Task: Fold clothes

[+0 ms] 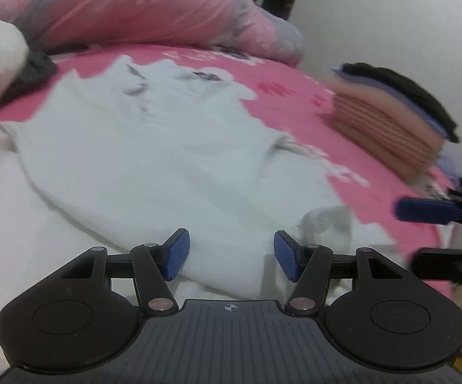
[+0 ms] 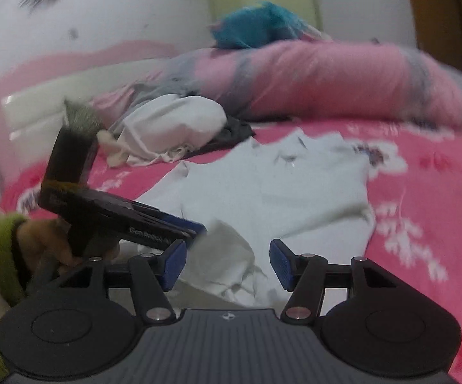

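Left gripper (image 1: pixel 231 254): your jaws stand apart with nothing between them, low over the near edge of the white garment (image 1: pixel 154 147).
Right gripper (image 2: pixel 227 264): also spread wide and empty; a rumpled flap of the same white garment (image 2: pixel 272 198) lies just ahead of your pads, not pinched.
Each seen from the other: the right gripper's fingers come in at the left camera's right edge, and the left gripper crosses the right camera's left side, so the two sit close together at the near hem.
Garment: laid fairly flat on the pink bed sheet (image 1: pixel 295 80), collar end away from you, the near edge bunched and creased.
Around it: a folded stack (image 1: pixel 387 128) sits well apart to the right; an unsorted heap (image 2: pixel 173 128) lies near the pink duvet (image 2: pixel 327 80).
Step in hand: judged as the start of a fold, both grippers lining up on the near edge before any grasp.
Next move calls for: settle each gripper on a separate corner of the hem, smooth the bunched flap first, and close on one layer only. Both views are blurred, so the layer edges are hard to read.
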Demonstrator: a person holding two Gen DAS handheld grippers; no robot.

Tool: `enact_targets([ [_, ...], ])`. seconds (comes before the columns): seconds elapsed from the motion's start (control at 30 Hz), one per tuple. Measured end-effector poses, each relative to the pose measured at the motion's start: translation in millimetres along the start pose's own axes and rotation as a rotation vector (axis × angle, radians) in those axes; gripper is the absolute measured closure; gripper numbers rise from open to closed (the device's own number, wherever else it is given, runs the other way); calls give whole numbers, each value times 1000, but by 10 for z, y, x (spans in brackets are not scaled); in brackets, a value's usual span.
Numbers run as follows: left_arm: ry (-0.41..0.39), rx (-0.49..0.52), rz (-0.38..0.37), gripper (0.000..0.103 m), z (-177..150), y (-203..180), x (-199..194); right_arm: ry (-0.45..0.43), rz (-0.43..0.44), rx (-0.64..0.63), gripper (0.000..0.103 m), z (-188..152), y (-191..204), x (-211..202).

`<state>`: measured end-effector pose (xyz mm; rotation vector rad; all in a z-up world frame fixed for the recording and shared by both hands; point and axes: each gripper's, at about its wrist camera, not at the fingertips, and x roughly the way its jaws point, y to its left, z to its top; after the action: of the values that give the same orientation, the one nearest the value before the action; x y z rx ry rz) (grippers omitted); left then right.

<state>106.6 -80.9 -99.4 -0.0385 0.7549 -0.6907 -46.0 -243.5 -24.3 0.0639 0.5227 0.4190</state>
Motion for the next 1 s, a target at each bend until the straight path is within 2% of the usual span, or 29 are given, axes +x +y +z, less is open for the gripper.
enact_targets([
  [0.07,-3,34,-32,44,-61,-150,3,-21,-14,12,43,-3,-17,-67],
  [0.2,12,139,-60,44,-226,-424,37,-75,-55,214,43,-72,-318,-271],
  [0.27,48,184,-87,44,-309,-511,40,-96,-92,297,41,-110,-455,-300],
  [0.37,73,268,-136,44,-397,-584,-59,-83,-107,368,40,-170,-606,-252],
  [0.43,74,311,-162,44,-401,-566,-179,-70,-98,369,40,-169,-622,-169],
  [0.53,34,296,-157,44,-315,-438,-339,-49,-78,338,40,-145,-580,-55],
  [0.63,-18,240,-116,44,-152,-292,-379,-9,-63,278,40,-114,-490,78],
  [0.77,-70,268,-64,44,58,-188,-164,58,-64,288,41,-141,-471,204],
  [0.83,-68,277,-50,44,145,-117,-10,73,-61,312,42,-179,-483,211],
  [0.9,6,239,-82,45,174,-5,126,96,-71,321,49,-219,-489,220],
  [0.97,96,197,-128,47,168,109,241,119,-88,326,79,-261,-492,227],
  [1.0,133,192,-155,48,127,156,237,121,-103,340,84,-273,-514,221],
])
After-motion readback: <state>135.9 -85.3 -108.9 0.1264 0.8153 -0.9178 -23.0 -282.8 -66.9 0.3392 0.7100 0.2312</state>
